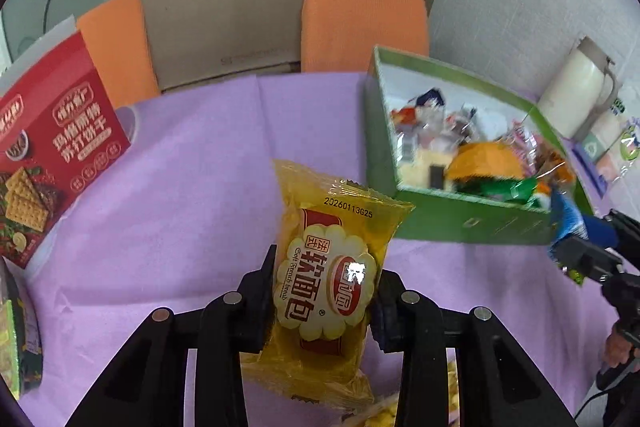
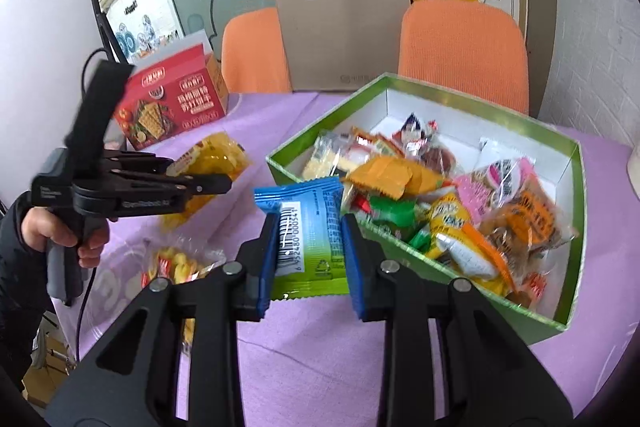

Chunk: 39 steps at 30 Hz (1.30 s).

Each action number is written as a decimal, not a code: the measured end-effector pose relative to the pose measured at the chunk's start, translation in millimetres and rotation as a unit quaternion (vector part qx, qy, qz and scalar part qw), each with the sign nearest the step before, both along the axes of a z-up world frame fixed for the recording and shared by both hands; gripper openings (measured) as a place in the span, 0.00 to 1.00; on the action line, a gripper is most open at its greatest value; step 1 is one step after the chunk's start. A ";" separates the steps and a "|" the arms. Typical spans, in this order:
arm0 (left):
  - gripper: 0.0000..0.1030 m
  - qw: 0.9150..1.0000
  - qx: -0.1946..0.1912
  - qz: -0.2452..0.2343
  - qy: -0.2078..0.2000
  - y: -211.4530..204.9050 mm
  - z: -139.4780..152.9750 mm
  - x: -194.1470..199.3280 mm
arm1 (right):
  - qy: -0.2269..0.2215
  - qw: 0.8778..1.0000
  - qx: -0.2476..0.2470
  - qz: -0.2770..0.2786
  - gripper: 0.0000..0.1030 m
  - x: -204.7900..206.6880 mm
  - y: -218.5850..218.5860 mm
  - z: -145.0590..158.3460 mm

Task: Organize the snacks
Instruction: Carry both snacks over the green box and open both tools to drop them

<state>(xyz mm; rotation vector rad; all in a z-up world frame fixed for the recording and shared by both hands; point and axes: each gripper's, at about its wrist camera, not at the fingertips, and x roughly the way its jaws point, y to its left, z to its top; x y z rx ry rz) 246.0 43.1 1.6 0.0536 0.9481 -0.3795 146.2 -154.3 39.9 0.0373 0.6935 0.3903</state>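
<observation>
Right hand-held gripper (image 2: 308, 227) at frame bottom is clamped on the blue-green packet (image 2: 306, 227), long axis pointing up the frame. The green box (image 2: 420, 83) sits just right and ahead of it, near wall almost touching the packet, so your right is the nearer one. Left hand-held gripper (image 1: 326, 291) is clamped on the yellow bread pack (image 1: 332, 267), upright; from there the box lies upper right, across bare purple bench (image 1: 192, 167).
</observation>
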 end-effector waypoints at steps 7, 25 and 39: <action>0.36 0.997 -0.059 -0.011 -0.058 -40.0 67.6 4.4 | -0.042 0.998 0.009 -0.038 0.32 8.3 -26.3 32.1; 0.64 0.998 -0.037 -0.024 -0.047 -124.2 30.2 64.8 | -0.027 0.993 -0.026 -0.116 0.55 77.2 -78.6 -2.5; 0.96 0.992 -0.013 0.015 -0.123 -112.6 62.1 5.3 | -0.066 0.989 -0.029 -0.127 0.82 19.3 -82.5 21.5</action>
